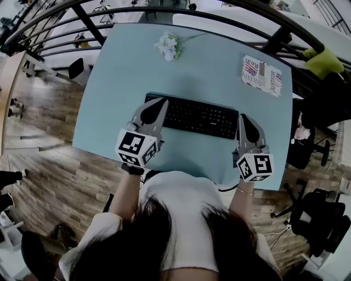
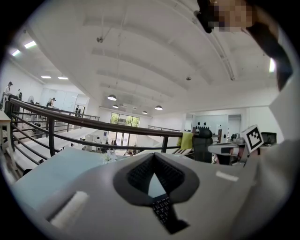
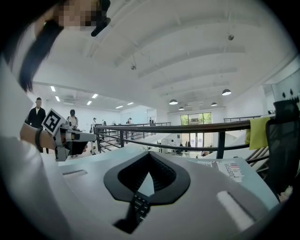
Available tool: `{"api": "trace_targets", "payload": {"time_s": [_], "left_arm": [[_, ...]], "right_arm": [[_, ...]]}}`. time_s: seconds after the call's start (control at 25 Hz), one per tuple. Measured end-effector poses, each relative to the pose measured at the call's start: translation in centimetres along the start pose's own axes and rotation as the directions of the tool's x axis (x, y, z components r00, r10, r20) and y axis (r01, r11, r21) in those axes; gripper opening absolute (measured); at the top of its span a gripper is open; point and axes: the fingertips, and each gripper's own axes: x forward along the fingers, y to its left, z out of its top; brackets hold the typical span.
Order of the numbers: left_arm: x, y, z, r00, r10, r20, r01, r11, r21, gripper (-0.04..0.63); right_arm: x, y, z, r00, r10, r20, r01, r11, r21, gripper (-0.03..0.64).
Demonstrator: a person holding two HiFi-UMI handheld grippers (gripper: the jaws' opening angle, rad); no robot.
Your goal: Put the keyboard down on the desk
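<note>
A black keyboard [image 1: 200, 116] lies across the middle of the light blue desk [image 1: 126, 82]. My left gripper [image 1: 163, 102] reaches over its left end and my right gripper [image 1: 242, 117] over its right end. In the left gripper view the left gripper [image 2: 153, 154] has its tips together, and keyboard keys [image 2: 162, 208] show below through the slot between the jaws. The right gripper view shows the same: the right gripper [image 3: 149, 153] is shut, with keys [image 3: 139, 206] beneath it. Nothing sits between either pair of tips. I cannot tell whether the jaws touch the keyboard.
A small white flower bunch [image 1: 169, 46] lies at the desk's far edge and a printed booklet [image 1: 261, 75] at the far right. A dark railing [image 1: 164, 11] runs behind the desk. A yellow-green cloth [image 1: 323, 61] and office chairs [image 1: 318, 219] stand to the right.
</note>
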Motion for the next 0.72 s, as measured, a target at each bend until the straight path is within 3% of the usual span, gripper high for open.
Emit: {"api": "trace_targets", "payload": {"time_s": [0.72], "left_arm": [[-0.01,0.83,-0.17,1.0,0.017,0.001,-0.017,1.0,0.0,0.057]], "right_arm": [[0.43,0.2,0.23,1.0,-0.001,0.012,0.0,1.0,0.011,0.002]]}}
